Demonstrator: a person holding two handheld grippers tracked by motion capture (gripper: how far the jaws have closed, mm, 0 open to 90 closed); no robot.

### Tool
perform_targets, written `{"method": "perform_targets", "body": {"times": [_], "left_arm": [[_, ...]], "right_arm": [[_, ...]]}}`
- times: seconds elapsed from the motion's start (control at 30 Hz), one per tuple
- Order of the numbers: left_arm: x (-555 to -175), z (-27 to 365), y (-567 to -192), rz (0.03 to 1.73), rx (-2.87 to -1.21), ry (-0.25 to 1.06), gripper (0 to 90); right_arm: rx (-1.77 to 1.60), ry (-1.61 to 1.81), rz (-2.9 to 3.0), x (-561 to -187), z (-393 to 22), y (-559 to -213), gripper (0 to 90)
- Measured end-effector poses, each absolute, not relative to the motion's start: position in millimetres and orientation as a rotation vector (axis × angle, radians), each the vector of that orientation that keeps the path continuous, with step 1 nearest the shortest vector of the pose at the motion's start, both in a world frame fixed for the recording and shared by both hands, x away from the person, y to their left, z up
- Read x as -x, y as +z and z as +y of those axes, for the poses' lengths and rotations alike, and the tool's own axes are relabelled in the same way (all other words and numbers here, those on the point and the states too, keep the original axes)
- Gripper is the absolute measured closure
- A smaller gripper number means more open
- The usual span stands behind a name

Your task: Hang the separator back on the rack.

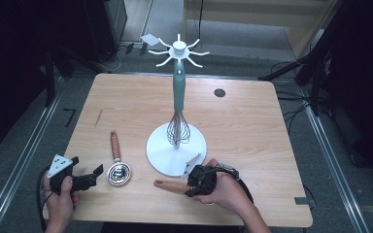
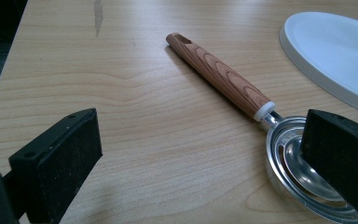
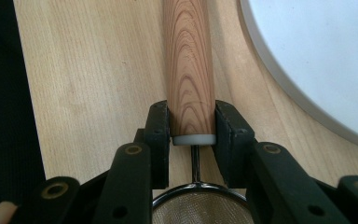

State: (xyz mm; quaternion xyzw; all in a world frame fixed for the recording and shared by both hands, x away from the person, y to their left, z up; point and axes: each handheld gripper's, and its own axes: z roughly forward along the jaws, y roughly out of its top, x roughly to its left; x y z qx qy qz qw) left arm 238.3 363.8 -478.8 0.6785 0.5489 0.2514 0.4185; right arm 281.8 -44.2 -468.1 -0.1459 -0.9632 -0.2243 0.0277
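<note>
My right gripper (image 3: 192, 126) is shut on a strainer's wooden handle (image 3: 189, 60), its pads clamped just above the white collar; the mesh bowl (image 3: 200, 210) sits under the jaws. In the high view that gripper (image 1: 191, 186) is at the table's front, with the handle (image 1: 171, 186) pointing left along the tabletop. My left gripper (image 2: 200, 140) stands open and holds nothing. It is low over the table at the front left (image 1: 86, 165). A metal spoon with a wooden handle (image 2: 219, 77) lies flat to its right, the bowl (image 1: 119, 174) beside one jaw.
A white hook stand (image 1: 178, 48) rises from a round white base (image 1: 162, 155) mid-table, and a teal-handled whisk (image 1: 178, 128) hangs on it. The base rim (image 3: 317, 56) lies close to the right gripper. A dark round grommet (image 1: 219, 92) is at the back right.
</note>
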Motion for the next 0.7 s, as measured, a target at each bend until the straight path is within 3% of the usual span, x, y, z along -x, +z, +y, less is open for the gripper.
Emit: {"method": "perform_targets", "body": {"times": [0.7], "left_arm": [[-239, 364, -479, 1.374, -1.703, 0.63, 0.0]], "right_arm": [[0.688, -0.936, -2.872, -284, -88, -453, 71.1]]}}
